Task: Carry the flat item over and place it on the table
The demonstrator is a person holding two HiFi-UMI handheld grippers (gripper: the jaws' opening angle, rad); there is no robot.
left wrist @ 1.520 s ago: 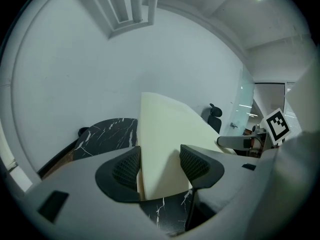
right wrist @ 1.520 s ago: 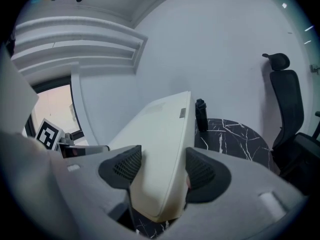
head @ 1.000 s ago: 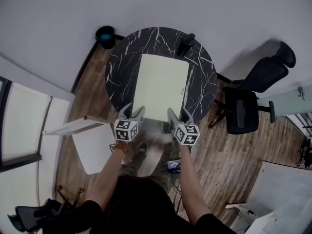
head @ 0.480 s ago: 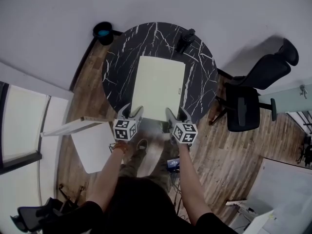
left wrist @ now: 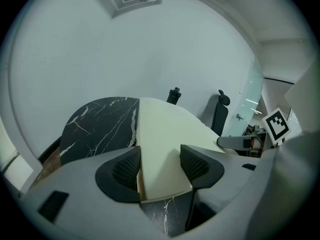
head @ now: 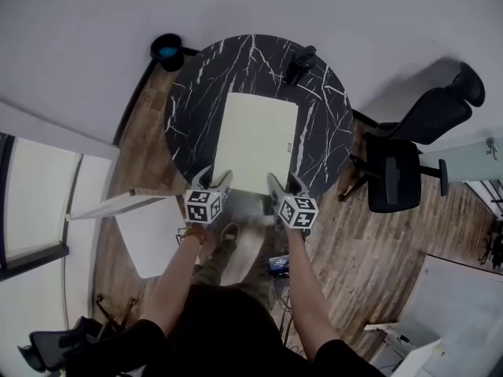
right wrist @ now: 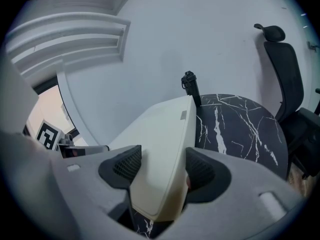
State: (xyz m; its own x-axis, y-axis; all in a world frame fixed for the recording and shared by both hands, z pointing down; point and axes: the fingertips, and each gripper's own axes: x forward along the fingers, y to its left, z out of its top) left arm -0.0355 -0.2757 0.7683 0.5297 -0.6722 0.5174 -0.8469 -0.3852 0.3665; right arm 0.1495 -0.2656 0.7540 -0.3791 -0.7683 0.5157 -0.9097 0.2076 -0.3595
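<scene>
Hardly anything has moved since a second ago: the counter (head: 196, 100) sits a touch higher in the head view, and the panel (head: 258, 140) lies much as it did. Our left tool (head: 213, 177) has its jaws closed on the panel's near left corner, one pad at the tan side edge and the other on the top face. Our right tool (head: 285, 182) is clamped likewise on the near right corner, with the panel slanting through its jaws.

Our left forearm (head: 177, 277) and right forearm (head: 302, 289) reach forward nearly parallel, wrists level.

We see a pale cream rectangle, plain but for a small grey tag (head: 291, 146) near its right edge. It lies across the round black counter veined in white, its near edge at the rim; we cannot tell whether that end touches.

Only the gripper views show the panel's thickness and the marble beneath its near edge. Only the head view shows the whole panel. It also shows the dark bottle (head: 299, 65) beyond the far right corner, the office chair (head: 409, 155) and the bin (head: 167, 51) by the wall.
</scene>
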